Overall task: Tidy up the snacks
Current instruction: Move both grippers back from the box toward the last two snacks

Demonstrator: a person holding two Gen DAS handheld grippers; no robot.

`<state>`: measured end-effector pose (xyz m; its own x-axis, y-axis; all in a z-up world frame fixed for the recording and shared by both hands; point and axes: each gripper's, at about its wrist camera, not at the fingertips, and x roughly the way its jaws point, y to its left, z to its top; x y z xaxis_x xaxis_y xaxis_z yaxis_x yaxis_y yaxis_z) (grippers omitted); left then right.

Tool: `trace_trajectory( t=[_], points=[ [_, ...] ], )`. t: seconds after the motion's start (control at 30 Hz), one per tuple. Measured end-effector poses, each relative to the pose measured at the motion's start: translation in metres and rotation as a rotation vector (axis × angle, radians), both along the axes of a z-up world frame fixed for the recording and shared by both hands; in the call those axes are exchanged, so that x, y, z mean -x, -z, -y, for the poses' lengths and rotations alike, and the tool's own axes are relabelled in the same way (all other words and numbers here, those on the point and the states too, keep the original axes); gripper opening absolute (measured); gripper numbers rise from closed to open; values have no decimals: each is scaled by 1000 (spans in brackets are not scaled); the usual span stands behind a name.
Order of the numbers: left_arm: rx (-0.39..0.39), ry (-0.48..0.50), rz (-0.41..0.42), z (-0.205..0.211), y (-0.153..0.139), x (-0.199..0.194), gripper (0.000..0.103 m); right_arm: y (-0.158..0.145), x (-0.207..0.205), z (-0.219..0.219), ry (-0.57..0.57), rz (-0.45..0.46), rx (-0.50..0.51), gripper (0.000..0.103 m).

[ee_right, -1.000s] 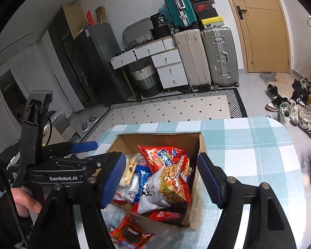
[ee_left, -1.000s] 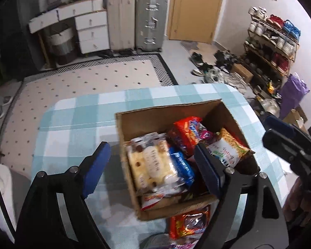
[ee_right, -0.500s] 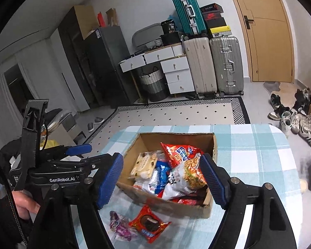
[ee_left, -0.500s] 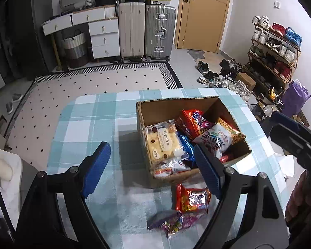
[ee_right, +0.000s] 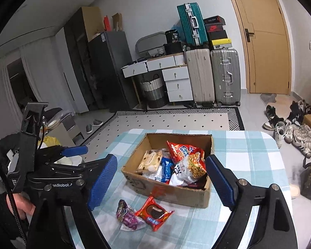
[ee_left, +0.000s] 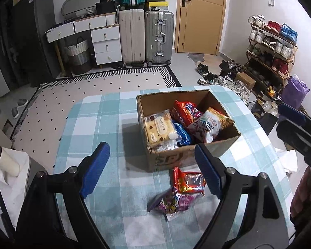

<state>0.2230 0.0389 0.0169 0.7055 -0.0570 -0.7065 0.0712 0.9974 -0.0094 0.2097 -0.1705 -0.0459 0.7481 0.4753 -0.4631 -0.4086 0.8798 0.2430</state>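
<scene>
left tongs (ee_left: 151, 166): spread wide, empty | right tongs (ee_right: 161, 180): spread wide, empty

Black left gripper (ee_left: 151, 166) and right gripper (ee_right: 160, 178), blue ridged pads, silver screws, white "GenRobot" lettering

One cardboard box (ee_left: 172, 159), two loose snack packets (ee_left: 189, 181) (ee_left: 171, 204), two upright suitcases (ee_left: 132, 35) (ee_left: 159, 36).

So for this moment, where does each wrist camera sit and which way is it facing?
Left wrist: on the left gripper, high over the table's near edge, looking down at the cardboard box; open jaws show, the right gripper at right.
Right wrist: on the right gripper, same direction; the left gripper shows.
Both share box, red packet, purple packet.
</scene>
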Motion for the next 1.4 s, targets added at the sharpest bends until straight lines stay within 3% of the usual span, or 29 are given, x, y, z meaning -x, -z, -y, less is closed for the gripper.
trace_trajectory(
  t=[0.33, 0.43, 0.6, 0.9, 1.07, 1.4],
  points=[
    [-3, -31, -8, 2, 20, 39, 85, 9, 46, -10, -28, 42, 35, 95],
    [29, -37, -19, 2, 29, 51, 89, 17, 58, -11, -44, 26, 29, 95],
    [19, -38, -11, 5, 40, 68, 102, 26, 74, -11, -36, 20, 9, 96],
    [22, -74, 2, 1, 58, 83, 102, 41, 94, -10, -5, 14, 1, 98],
    [-14, -59, 0, 5, 75, 84, 102, 57, 98, -12, -12, -6, 6, 98],
    [105, -11, -79, -10, 112, 65, 102, 93, 93, -12, 7, -78, -11, 98]
  ],
)
